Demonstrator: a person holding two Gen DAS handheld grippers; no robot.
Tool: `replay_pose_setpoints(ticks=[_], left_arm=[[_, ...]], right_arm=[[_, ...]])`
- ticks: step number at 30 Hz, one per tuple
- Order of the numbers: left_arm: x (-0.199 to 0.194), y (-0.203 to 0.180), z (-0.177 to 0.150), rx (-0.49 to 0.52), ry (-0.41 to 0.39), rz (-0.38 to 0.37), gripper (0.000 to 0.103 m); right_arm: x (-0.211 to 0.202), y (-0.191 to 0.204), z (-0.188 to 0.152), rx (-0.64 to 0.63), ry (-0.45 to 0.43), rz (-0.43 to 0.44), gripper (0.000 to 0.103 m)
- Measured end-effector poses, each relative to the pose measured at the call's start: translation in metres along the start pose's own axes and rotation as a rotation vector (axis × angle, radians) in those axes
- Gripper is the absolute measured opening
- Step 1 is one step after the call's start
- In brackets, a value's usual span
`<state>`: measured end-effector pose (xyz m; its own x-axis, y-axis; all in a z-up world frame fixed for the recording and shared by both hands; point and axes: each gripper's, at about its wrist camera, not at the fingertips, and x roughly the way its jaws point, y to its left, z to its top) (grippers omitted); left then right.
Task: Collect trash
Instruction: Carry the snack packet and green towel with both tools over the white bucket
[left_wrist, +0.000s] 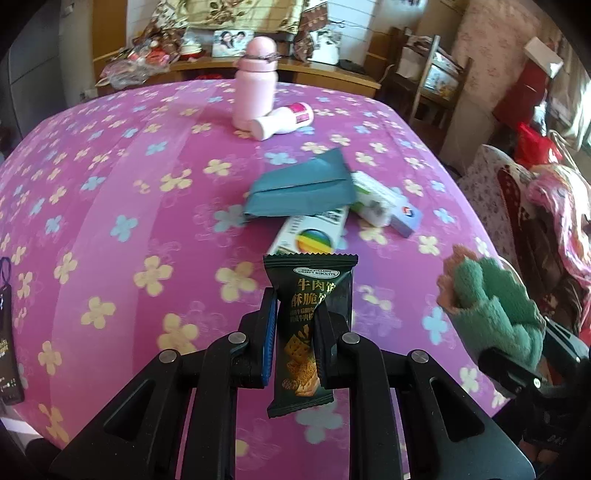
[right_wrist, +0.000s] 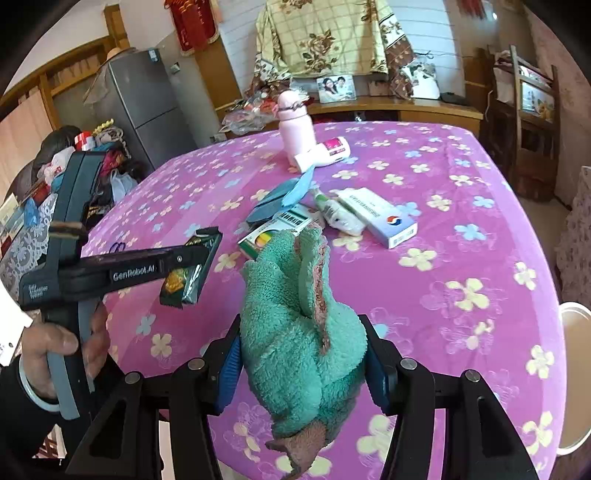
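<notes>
A dark biscuit wrapper (left_wrist: 310, 273) stands upright between the pads of my left gripper (left_wrist: 295, 306), which is shut on its middle, above the pink flowered table (left_wrist: 110, 206). The right wrist view shows that gripper (right_wrist: 199, 254) from the side at the left, a hand on its handle, with the wrapper (right_wrist: 192, 266) in its jaws. My right gripper (right_wrist: 301, 354) is shut on a fluffy green cloth with a pink-brown lining (right_wrist: 291, 314). This cloth (left_wrist: 495, 314) also shows at the right edge of the left wrist view.
Mid-table lie a teal pouch (left_wrist: 299, 188), a rainbow-printed box (left_wrist: 310, 236) and a white box with a blue end (left_wrist: 384, 206). Farther back stand a pink bottle (left_wrist: 255, 85) and a toppled white bottle (left_wrist: 284, 120). A white round rim (right_wrist: 576, 369) sits off the table's right edge.
</notes>
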<state>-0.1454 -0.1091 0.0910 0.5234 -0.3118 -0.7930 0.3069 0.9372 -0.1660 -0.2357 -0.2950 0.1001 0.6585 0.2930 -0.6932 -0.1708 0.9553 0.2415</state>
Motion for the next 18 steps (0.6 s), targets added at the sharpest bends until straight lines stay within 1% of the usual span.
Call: replay_pose_setpoints(ticks=[11, 18], left_arm=[[-0.008, -0.043, -0.005, 0.075, -0.018, -0.026, 0.015], [-0.007, -0.06, -0.008, 0.106, -0.017, -0.031, 0.015]], right_arm=[[-0.026, -0.017, -0.005, 0.038, -0.04, -0.038, 0.055], [-0.036, -0.028, -0.006, 0.058, -0.053, -0.059, 0.055]])
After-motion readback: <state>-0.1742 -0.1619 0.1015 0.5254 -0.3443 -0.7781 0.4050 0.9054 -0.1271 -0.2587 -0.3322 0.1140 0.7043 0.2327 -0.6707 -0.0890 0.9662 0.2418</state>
